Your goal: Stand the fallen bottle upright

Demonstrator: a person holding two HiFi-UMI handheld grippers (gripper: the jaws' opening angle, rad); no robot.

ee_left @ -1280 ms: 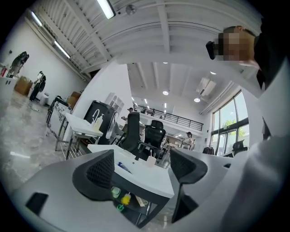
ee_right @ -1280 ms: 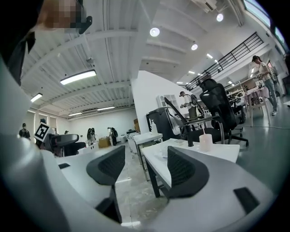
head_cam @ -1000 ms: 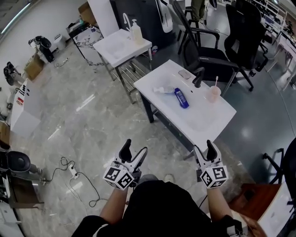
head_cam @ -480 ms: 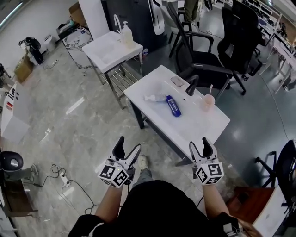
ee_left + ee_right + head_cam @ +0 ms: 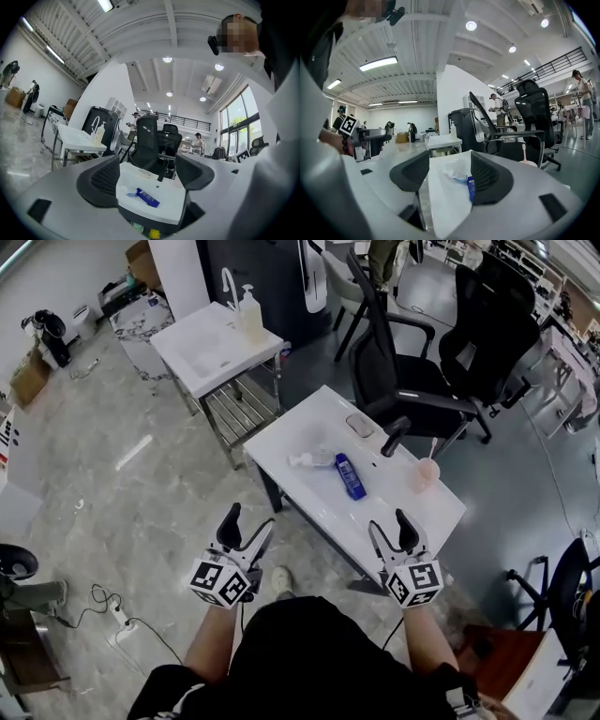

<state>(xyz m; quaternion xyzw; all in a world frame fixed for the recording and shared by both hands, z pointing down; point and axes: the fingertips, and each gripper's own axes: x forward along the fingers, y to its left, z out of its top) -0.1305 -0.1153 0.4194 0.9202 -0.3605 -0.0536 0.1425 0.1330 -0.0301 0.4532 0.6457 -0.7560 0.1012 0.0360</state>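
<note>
A blue bottle (image 5: 350,476) lies on its side on the white sink table (image 5: 309,432), also seen in the left gripper view as the bottle (image 5: 147,197) and in the right gripper view as the bottle (image 5: 469,186). A clear plastic bottle (image 5: 312,458) lies beside it. My left gripper (image 5: 247,526) hangs open over the floor, short of the table's near left edge. My right gripper (image 5: 391,525) is open just off the table's near edge. Both hold nothing.
On the table stand a black faucet (image 5: 395,434) and a pink cup with a toothbrush (image 5: 424,472); a small flat dish (image 5: 359,426) lies behind. Black office chairs (image 5: 403,381) stand beyond it. A second white sink stand (image 5: 202,343) with a soap bottle is at far left. A cable (image 5: 112,615) lies on the floor.
The view has advanced toward the sink table; the table and bottles now sit closer to both grippers. Both grippers stay open and empty.
</note>
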